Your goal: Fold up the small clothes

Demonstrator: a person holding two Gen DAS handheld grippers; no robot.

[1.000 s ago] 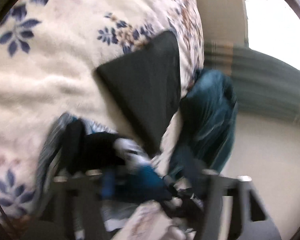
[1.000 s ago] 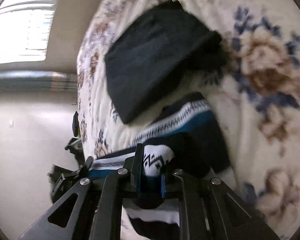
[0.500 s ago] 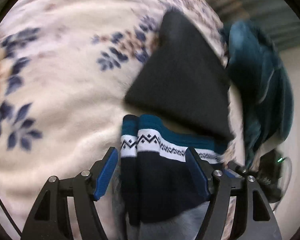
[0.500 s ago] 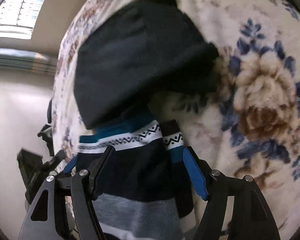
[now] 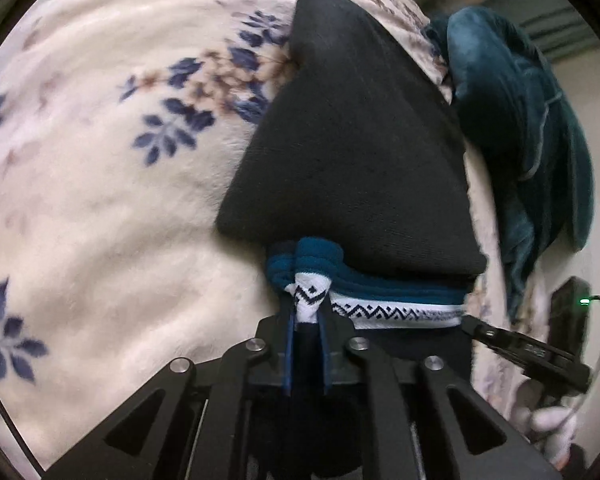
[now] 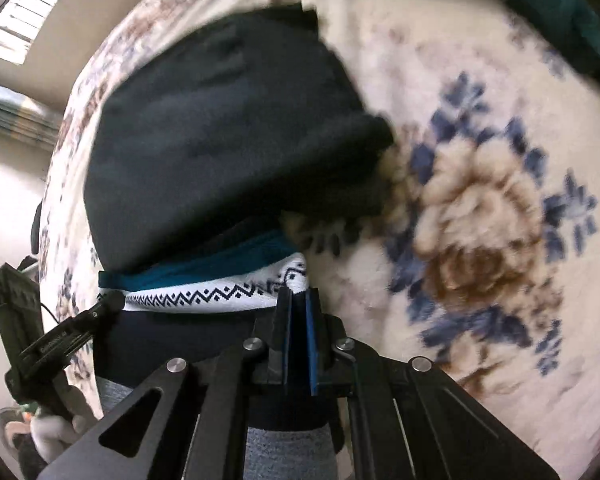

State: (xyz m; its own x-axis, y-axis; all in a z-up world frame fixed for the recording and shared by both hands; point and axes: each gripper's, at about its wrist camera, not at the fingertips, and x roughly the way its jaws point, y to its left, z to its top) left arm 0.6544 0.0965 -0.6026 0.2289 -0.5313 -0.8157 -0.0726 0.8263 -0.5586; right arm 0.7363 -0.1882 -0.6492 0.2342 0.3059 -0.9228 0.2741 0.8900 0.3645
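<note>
Both claws have just closed—left claw (image 5: 307, 312) and right claw (image 6: 298, 304) pinch the patterned sock (image 5: 396, 312).

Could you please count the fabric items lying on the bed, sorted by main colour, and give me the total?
Black: 1, the folded black garment.
Teal: 1, the crumpled teal garment at the bed's edge.
Navy, teal and white patterned: 1, the patterned sock, pinched by the left gripper and the right gripper.
Cream floral: 1, the floral blanket under them.
Total: 4
</note>
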